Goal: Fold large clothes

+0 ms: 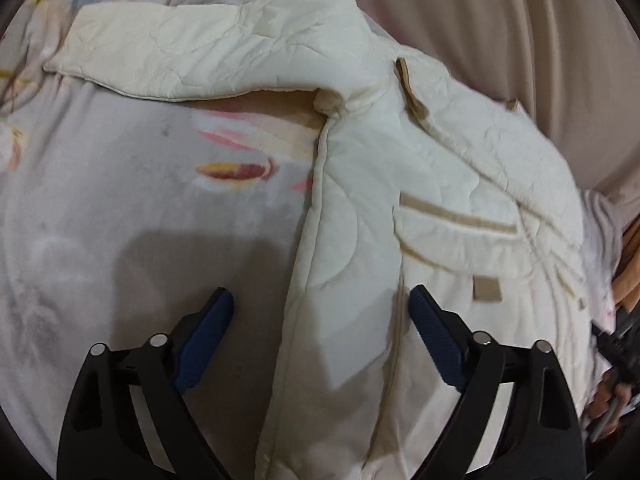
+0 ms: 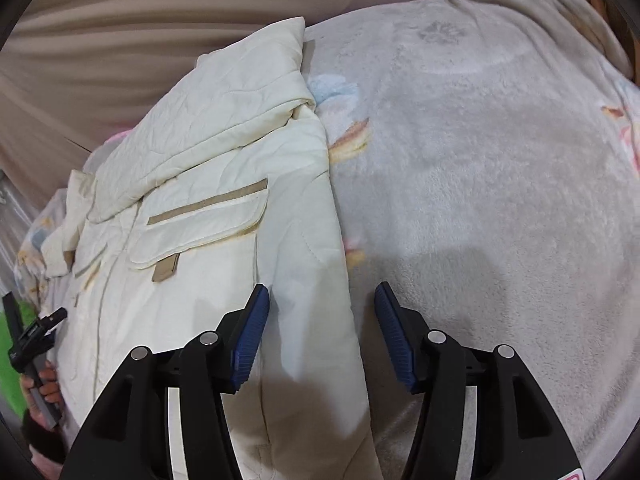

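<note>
While spread flat on the grey fleece floral-print blanket [image 1: 100, 208], lies the cream quilted padded jacket with tan-trimmed flap pockets [image 1: 440, 184], front side up. Judged barely begun: in the left wrist view one sleeve [image 1: 192, 52] stretches out to the far left, unfolded; in the right wrist view the other sleeve [image 2: 224, 120] rests slanted across the chest, seemingly brought in already, though hard to say for sure. Left to do, by the look of it: bring in the outstretched sleeve, fold both side edges inward, then double the body over. Left hand-held gripper [image 1: 320, 316] spread wide, straddling the jacket's left side edge low down, nothing held. Right hand-held gripper [image 2: 322, 312] likewise wide, blue pads either side of the right side edge, nothing clamped. No legible writing anywhere; only a plain tan fabric tab [image 1: 487, 289] under the pocket flap, blank as far as can be told.
</note>
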`<action>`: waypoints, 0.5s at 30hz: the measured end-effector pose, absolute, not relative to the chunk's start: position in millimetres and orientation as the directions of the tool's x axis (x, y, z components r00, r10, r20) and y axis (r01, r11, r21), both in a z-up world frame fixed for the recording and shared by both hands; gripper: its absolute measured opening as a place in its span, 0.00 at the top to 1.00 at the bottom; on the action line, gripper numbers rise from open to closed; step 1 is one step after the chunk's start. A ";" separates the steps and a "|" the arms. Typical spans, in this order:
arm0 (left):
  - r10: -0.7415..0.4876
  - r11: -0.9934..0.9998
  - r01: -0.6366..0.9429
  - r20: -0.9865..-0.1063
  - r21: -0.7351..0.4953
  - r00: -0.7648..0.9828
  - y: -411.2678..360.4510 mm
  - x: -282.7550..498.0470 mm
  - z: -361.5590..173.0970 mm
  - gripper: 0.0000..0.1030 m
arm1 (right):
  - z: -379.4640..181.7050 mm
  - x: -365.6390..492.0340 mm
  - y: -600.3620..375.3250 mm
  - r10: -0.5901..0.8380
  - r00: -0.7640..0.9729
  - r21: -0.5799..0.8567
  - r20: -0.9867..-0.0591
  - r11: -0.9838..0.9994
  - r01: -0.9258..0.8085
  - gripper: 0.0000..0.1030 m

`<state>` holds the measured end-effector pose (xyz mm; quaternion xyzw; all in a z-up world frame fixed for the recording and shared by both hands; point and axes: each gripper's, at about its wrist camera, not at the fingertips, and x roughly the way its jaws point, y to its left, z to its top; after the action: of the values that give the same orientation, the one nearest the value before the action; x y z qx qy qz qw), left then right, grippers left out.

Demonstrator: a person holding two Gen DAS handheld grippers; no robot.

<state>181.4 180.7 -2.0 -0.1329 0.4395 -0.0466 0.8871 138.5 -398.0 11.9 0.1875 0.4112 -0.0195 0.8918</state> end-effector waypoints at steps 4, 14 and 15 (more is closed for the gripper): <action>-0.213 0.946 -0.042 -0.715 -0.321 0.665 192.0 185.4 26.8 0.17 | 32.8 137.1 -383.7 0.056 0.695 0.272 -0.717 0.940 0.204 0.47; 0.096 0.792 -0.467 -0.676 -0.393 0.731 366.5 289.9 45.2 0.13 | 59.7 148.5 -307.5 0.110 0.752 0.226 -0.650 0.973 0.053 0.47; 0.130 0.775 -0.504 -0.684 -0.382 0.718 383.8 300.7 41.6 0.14 | 59.1 153.6 -298.5 0.119 0.748 0.219 -0.653 0.975 0.036 0.47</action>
<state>300.7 383.8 41.6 -0.2835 0.3299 0.1799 0.8823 153.6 -298.5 59.1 0.1094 0.3543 0.0221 0.9284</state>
